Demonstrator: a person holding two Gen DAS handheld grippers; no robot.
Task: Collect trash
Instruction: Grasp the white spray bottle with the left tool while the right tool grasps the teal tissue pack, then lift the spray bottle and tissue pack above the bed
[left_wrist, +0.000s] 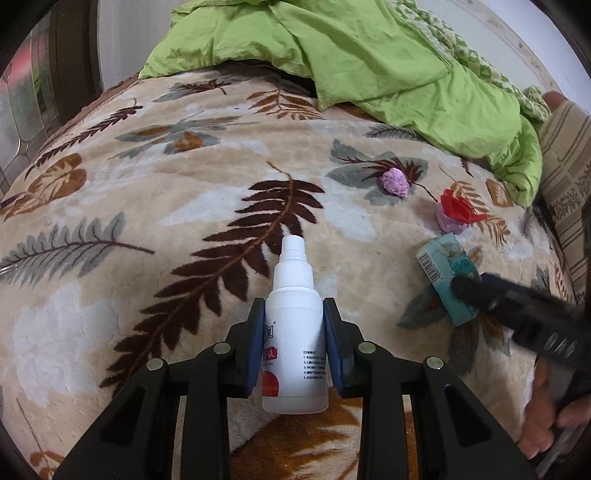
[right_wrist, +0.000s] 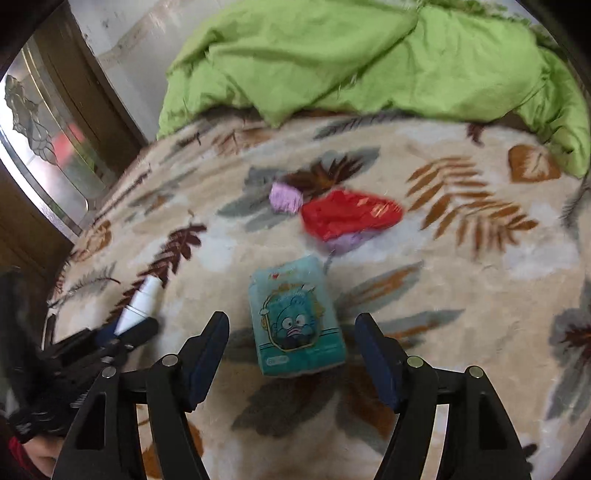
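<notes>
Jaws of the right gripper (right_wrist: 291, 350) are spreading around the tissue pack (right_wrist: 297, 319), long axis pointing away; left gripper (left_wrist: 294, 350) is pinching the bottle (left_wrist: 295, 332).

Both my wrist cameras look steeply down, close over the bed (left_wrist: 155, 192); they share, though blurred, its green-quilted (right_wrist: 332, 55) far edge.

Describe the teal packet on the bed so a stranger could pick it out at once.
Start at the crumpled green quilt at the far end of the leaf-patterned blanket, then come toward the camera past the red wrapper. The teal packet lies flat just beyond, between the open fingers of the right gripper. It is the only flat rectangular item, printed with a blue cartoon face; its neighbours are crumpled scraps.
</notes>
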